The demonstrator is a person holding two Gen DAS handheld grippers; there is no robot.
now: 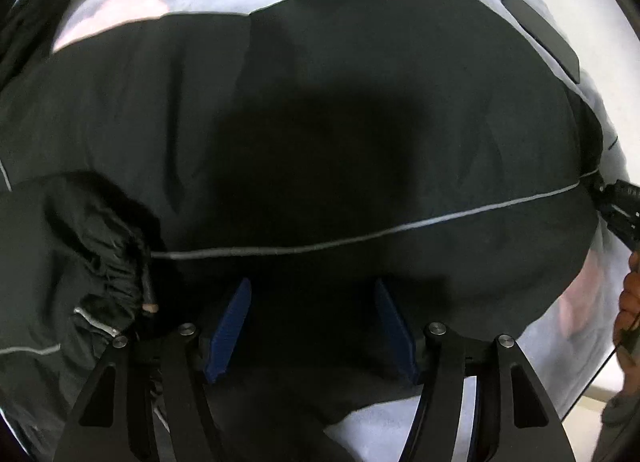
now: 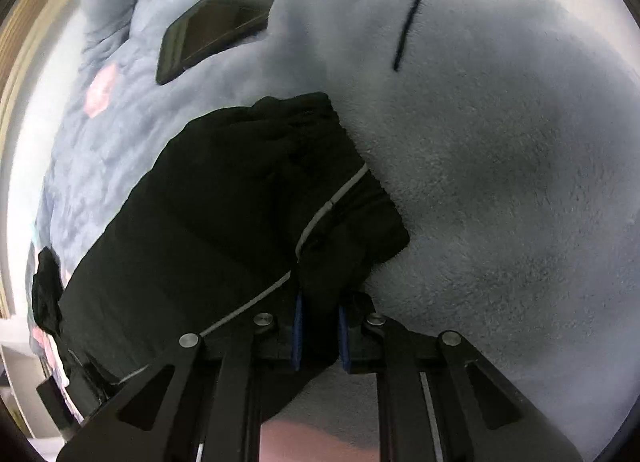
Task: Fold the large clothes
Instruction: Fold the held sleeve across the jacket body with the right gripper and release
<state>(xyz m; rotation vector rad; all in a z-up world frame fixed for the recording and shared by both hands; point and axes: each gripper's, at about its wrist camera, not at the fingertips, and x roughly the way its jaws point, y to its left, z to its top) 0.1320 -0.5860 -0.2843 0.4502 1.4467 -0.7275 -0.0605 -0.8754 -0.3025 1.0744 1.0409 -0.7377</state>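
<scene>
Folding black garment (image 1: pixel 320 102) spread on fleece blanket (image 2: pixel 500 162) | right gripper (image 2: pixel 320 336) jaws clamped on its near edge | left gripper (image 1: pixel 312 326) jaws open above cloth | next: left needs a grip before carrying over.

Left wrist view: black garment (image 1: pixel 320 134) runs out of frame at 9 o'clock and 6 o'clock, full outline not visible. A dark shadow at centre hides the fabric folds there. Left gripper (image 1: pixel 312 326): fabric lies between and under the blue pads (image 1: pixel 230 326); any contact with them cannot be told. Right gripper (image 1: pixel 616 208) cut off at 3 o'clock, fingertips buried in the cloth. Phone (image 1: pixel 540 34) at 1 o'clock is blurred. Right wrist view: blanket (image 2: pixel 500 182) pattern at 10 o'clock is smeared; furniture at 8 o'clock is too distorted to identify.
</scene>
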